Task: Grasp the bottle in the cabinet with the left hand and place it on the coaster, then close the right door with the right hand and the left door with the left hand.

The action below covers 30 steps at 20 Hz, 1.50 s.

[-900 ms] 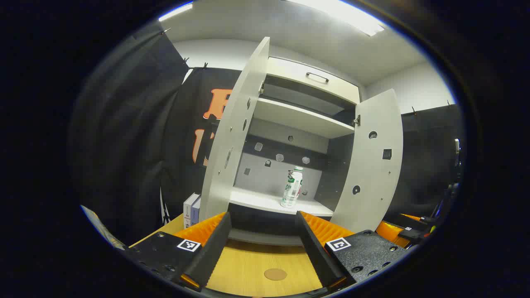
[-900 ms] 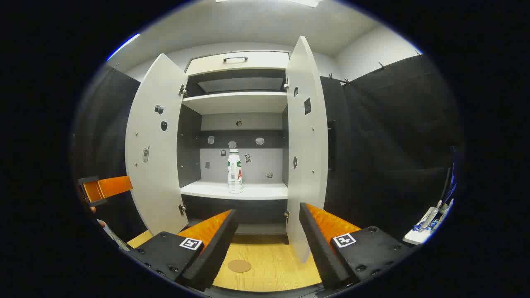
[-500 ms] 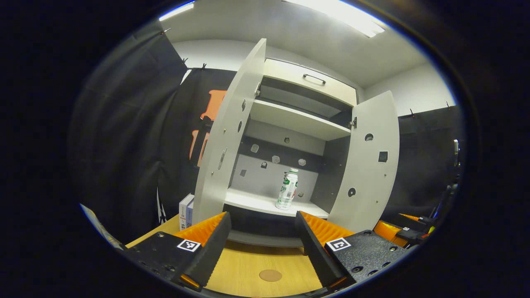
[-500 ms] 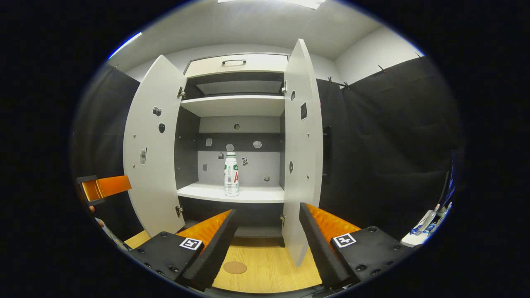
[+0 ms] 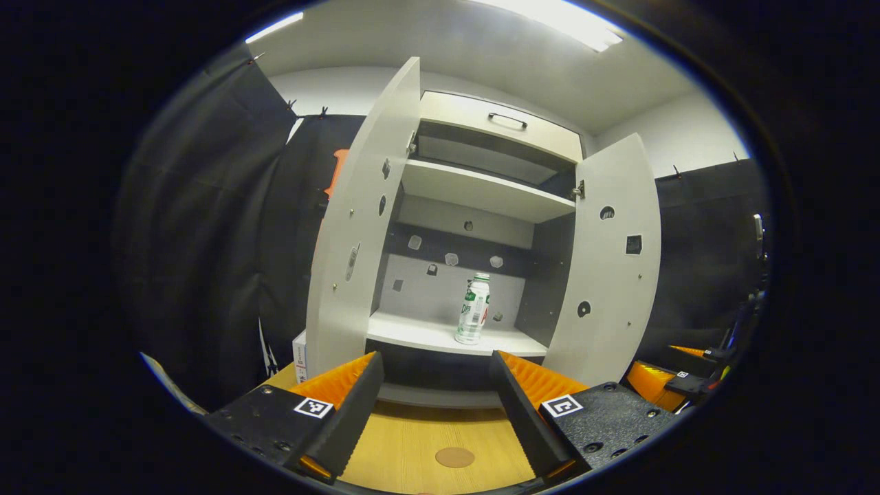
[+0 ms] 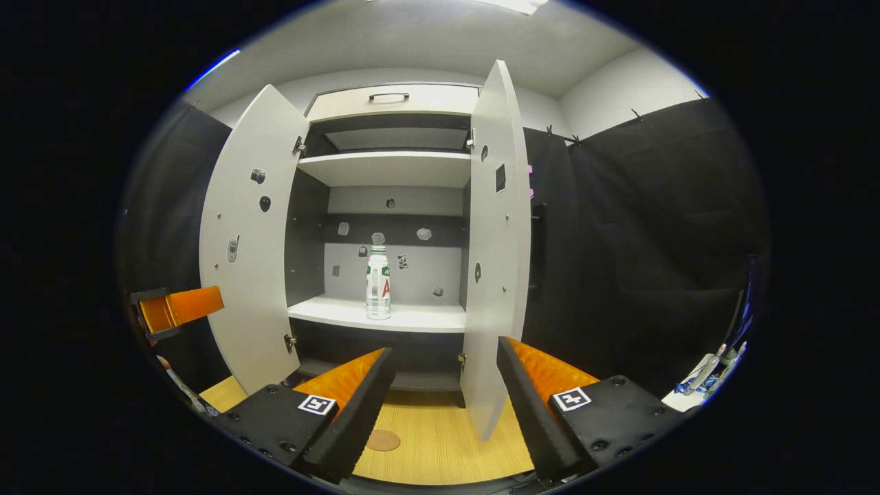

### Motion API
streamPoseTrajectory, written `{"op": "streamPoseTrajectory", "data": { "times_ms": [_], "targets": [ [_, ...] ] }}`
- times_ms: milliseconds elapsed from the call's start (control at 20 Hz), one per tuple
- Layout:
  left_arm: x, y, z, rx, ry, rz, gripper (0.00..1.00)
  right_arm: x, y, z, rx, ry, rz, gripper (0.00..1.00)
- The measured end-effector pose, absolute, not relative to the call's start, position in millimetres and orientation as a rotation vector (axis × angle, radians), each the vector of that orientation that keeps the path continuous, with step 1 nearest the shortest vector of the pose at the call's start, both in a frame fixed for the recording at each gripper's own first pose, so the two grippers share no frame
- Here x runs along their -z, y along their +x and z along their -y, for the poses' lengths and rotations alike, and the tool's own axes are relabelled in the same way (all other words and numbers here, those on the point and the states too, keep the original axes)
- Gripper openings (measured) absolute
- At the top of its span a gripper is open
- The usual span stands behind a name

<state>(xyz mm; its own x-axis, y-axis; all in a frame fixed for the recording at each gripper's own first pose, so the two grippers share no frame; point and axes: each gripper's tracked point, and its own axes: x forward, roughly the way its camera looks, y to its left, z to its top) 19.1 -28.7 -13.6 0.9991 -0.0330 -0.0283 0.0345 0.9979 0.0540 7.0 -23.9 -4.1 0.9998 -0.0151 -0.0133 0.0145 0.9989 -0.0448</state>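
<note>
The bottle (image 6: 377,284) on the cabinet shelf (image 6: 385,316) carried a label with a large red letter that looked like an "A", seen in the right gripper view; in the left gripper view the same label (image 5: 474,311) showed green marks and a red stroke too small to read. Each claw bore square black-and-white coded markers (image 5: 313,407) (image 6: 573,399), which held patterns, not words. The small stickers (image 5: 633,244) on the cabinet doors and back wall were too small to read.
</note>
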Motion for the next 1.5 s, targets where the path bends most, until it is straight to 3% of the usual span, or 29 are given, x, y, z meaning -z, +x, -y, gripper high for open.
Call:
{"op": "streamPoseTrajectory", "data": {
  "times_ms": [50, 100, 200, 250, 700, 1150, 1450, 1500],
  "targets": [
    [15.0, 23.4, 31.9, 0.035, 0.062, -0.029, 0.95, 3.5, 8.2, 26.8, 0.014, -0.044, -0.016, 0.94],
    [15.7, 28.1, 35.6, 0.037, 0.069, -0.027, 0.95, 3.2, 9.5, 30.0, 0.013, -0.043, -0.018, 0.98],
    [15.3, 40.3, 44.8, 0.037, 0.080, -0.017, 0.95, 0.9, 11.9, 36.4, 0.003, -0.039, -0.025, 0.94],
    [15.7, 47.5, 49.7, 0.037, 0.083, -0.014, 0.95, -1.8, 13.2, 39.3, -0.005, -0.038, -0.024, 0.99],
    [6.9, 151.1, 104.2, 0.050, 0.193, 0.059, 0.95, -13.5, 32.6, 87.0, -0.019, -0.025, -0.014, 0.99],
    [65.4, 266.9, 140.4, 0.109, 0.140, -0.042, 0.95, -18.4, 46.8, 140.1, 0.032, -0.027, -0.003, 0.98],
    [92.3, 336.1, 127.7, 0.068, 0.184, -0.075, 0.95, -19.2, 60.2, 167.2, 0.077, -0.023, -0.007, 0.98],
    [95.6, 346.0, 124.2, 0.059, 0.197, -0.081, 0.95, -17.3, 62.3, 171.1, 0.084, -0.019, -0.012, 0.94]
  ]
}}
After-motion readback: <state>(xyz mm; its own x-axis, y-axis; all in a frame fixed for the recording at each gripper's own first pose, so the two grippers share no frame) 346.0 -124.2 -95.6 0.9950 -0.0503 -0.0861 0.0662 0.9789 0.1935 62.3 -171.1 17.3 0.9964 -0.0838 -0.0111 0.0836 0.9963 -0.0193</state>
